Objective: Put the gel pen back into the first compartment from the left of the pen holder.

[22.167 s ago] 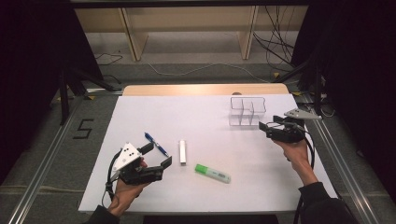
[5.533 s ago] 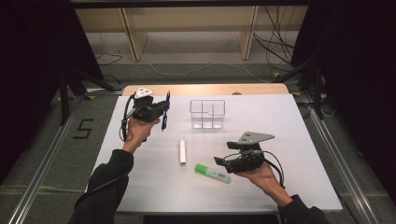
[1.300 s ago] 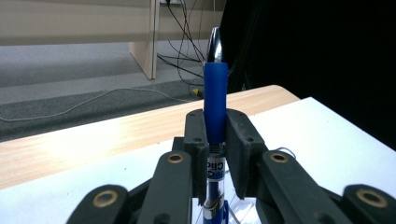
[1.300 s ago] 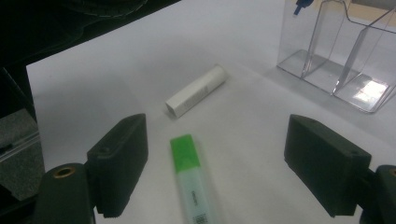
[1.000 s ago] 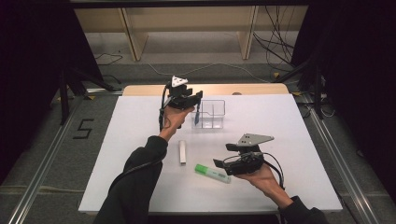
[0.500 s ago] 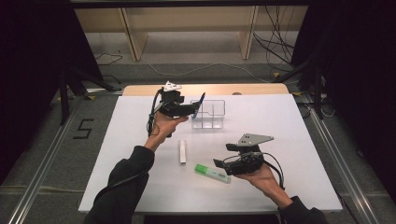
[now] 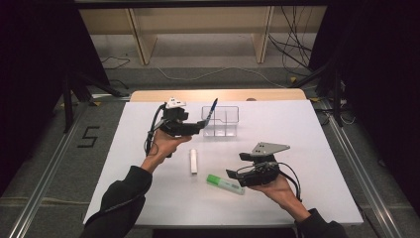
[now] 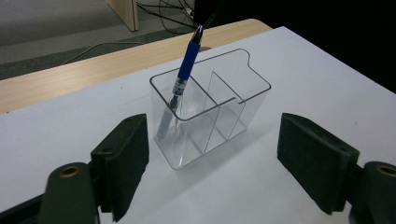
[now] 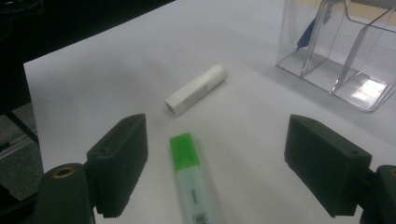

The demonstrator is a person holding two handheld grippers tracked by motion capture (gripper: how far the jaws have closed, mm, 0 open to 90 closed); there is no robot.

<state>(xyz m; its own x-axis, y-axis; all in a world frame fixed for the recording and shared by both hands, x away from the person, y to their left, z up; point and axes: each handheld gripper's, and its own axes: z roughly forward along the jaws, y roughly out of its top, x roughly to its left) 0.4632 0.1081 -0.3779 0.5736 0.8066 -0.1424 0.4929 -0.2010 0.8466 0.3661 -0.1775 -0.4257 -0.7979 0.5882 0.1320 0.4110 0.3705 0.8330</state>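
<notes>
The blue pen [image 8: 186, 70] stands tilted in the left end compartment of the clear holder [image 8: 233, 112] on the white counter [image 7: 297, 129], its top leaning over the rim. The left gripper [image 7: 198, 128] sits just beside the holder, its fingers having just been opening, released, nothing between them. The right gripper [image 7: 233, 174] hovers with fingers spread over the green highlighter [image 9: 191, 182], not touching it; a white tube [image 9: 196, 89] lies near.

organiser [image 8: 210, 116]: clear glossy plastic, I see straight through its walls
pen [image 8: 184, 74]: smooth blue plastic barrel
highlighter [image 9: 191, 182]: green-capped plastic, satin
tube [image 9: 196, 89]: white, matt
worktop [image 7: 297, 129]: matt white sheet, pale wood edge behind the organiser
my tool pads [image 8: 122, 161]: dull black rubbery
</notes>
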